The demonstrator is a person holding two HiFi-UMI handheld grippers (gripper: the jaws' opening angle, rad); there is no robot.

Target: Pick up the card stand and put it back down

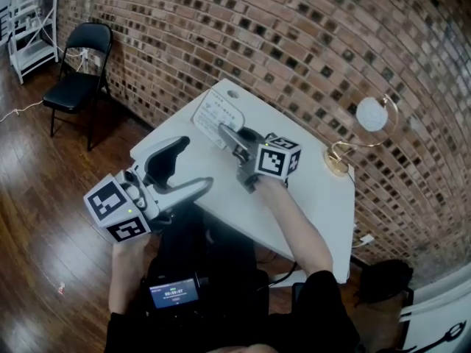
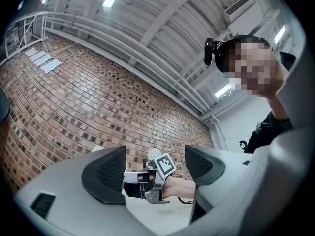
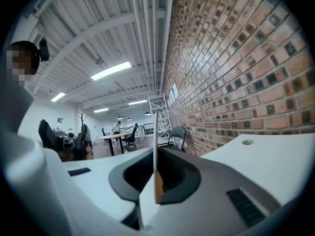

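Note:
The card stand [image 1: 218, 116] is a white printed card in a thin holder. It is tilted over the far left corner of the white table [image 1: 316, 197]. My right gripper [image 1: 234, 144] is shut on its lower edge. In the right gripper view the card stand [image 3: 154, 141] stands edge-on between the pressed jaws of the right gripper [image 3: 155, 181]. My left gripper [image 1: 180, 169] hovers open and empty beside the table's left edge, pointing slightly upward. From the left gripper view, its jaws [image 2: 155, 168] frame the right gripper's marker cube [image 2: 165, 164], above the tabletop.
A gold desk lamp [image 1: 366, 127] with a round white shade stands at the table's far right by the brick wall. A black folding chair [image 1: 77, 79] and a white shelf [image 1: 29, 28] stand on the wooden floor to the left. A cable hole [image 1: 232, 93] marks the table corner.

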